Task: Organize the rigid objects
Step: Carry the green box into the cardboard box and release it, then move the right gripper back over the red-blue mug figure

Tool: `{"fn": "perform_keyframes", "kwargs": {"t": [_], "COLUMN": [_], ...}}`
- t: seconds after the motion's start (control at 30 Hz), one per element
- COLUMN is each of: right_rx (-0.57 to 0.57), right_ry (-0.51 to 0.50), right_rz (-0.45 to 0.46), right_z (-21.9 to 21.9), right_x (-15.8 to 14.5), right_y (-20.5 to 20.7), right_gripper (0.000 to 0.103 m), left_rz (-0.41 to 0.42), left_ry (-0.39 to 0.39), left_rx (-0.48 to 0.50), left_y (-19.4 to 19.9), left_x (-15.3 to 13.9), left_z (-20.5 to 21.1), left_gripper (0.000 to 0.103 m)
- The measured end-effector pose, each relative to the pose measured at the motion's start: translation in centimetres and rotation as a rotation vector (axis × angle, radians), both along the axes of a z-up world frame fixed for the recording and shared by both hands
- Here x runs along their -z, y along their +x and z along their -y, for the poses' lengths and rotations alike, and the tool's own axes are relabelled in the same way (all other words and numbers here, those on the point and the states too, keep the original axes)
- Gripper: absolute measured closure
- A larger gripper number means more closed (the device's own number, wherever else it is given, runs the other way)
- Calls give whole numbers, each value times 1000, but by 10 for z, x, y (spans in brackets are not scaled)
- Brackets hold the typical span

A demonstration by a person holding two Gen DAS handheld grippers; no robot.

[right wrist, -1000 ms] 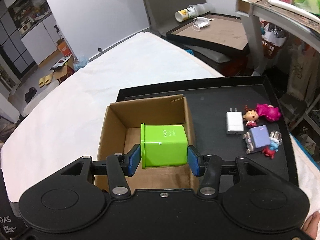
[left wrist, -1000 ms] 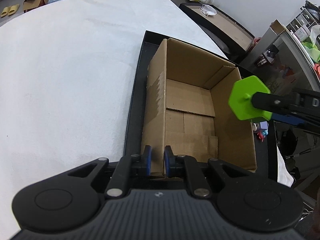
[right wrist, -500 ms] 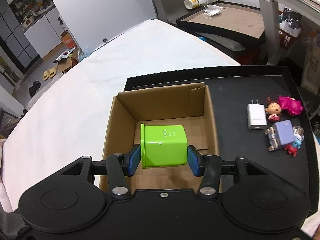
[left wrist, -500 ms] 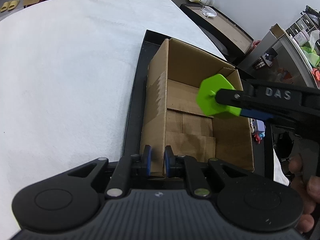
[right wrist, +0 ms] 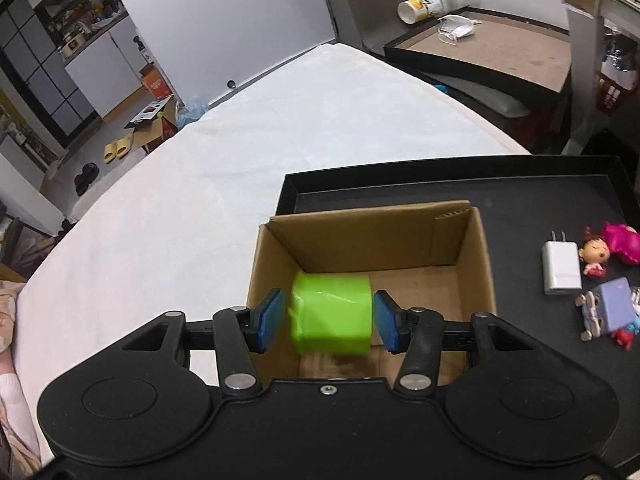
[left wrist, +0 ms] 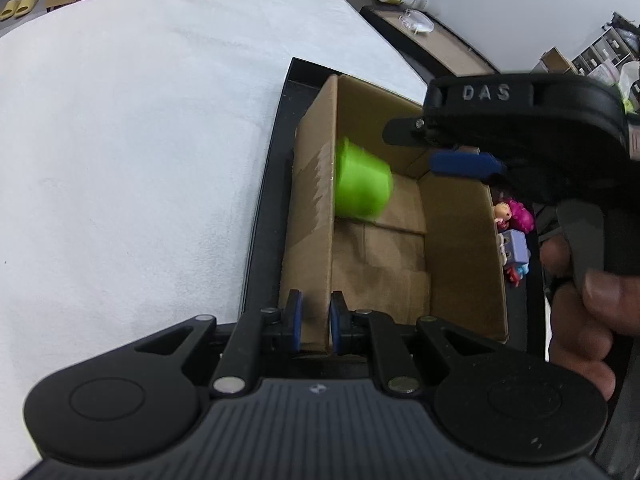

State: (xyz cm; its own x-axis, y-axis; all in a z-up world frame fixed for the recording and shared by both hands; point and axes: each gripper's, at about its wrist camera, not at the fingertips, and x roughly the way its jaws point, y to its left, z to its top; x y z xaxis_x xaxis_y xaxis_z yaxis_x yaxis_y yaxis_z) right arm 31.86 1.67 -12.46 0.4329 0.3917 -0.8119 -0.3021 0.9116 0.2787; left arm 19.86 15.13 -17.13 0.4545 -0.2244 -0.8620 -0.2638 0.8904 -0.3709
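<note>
While the near left wall of the cardboard box (left wrist: 312, 216) is pinched between its blue-padded fingers (left wrist: 295, 316), the left gripper (left wrist: 314, 318) is held low at the 6 o'clock edge of the left wrist view, pointed along that wall. The box is seated in a black tray (left wrist: 262, 216) on the white-covered worktop (left wrist: 132, 140). Inside the box, against its left wall, the green container (left wrist: 360, 184) is seen blurred and clear of any finger.

At 3 o'clock in that view, the right gripper (right wrist: 329, 320) is held above the box's right side, its handle wrapped by the person's right hand (left wrist: 582, 312). In the right wrist view its fingers (right wrist: 270, 319) are spread, with a gap on each side of the green container, which lies below and between them; whether it touches the box floor cannot be told.

Toward 3 o'clock on the tray, beside the box, a white charger (right wrist: 560, 266), a pink-dressed doll (right wrist: 604, 250) and a purple toy (right wrist: 612, 310) are laid close together.
</note>
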Motion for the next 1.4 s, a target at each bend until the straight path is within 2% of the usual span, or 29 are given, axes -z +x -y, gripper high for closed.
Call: {"fn": "perform_keyframes", "kwargs": {"t": [0.07,0.4,0.57,0.63,0.87,1.17,1.3,1.4], "right_rx": [-13,-11,-21,-31,-42,14,40,65], "right_ry": [12,-9,-51,-70,-109,-86,-58,-70], "right_rz": [-20,-18,-22,-8,27,23,32,51], "right_z": [-2,17,37,46,92,149,171,187], "right_x": [3,-22,-36,-45,-67,-57,-51,-47], "right_y": [4,-1,-3,-4,-8,-16,-17,-17], "right_gripper": [65,60,51,43,33,33,21,21], "left_rz": [-2,-28,-33,-33,-32,-35,-44,-45], "left_ry": [-2,28,33,33,57,75,85,75], "left_rx": [1,15,14,14,22,21,14,2], "left_y": [1,5,7,7,7,7,8,6], "left_x": [0,4,5,5,4,1,0,0], "left_z": [-1,5,4,5,10,14,15,13], "left_gripper": [90,89,89,88,88,88,89,89]}}
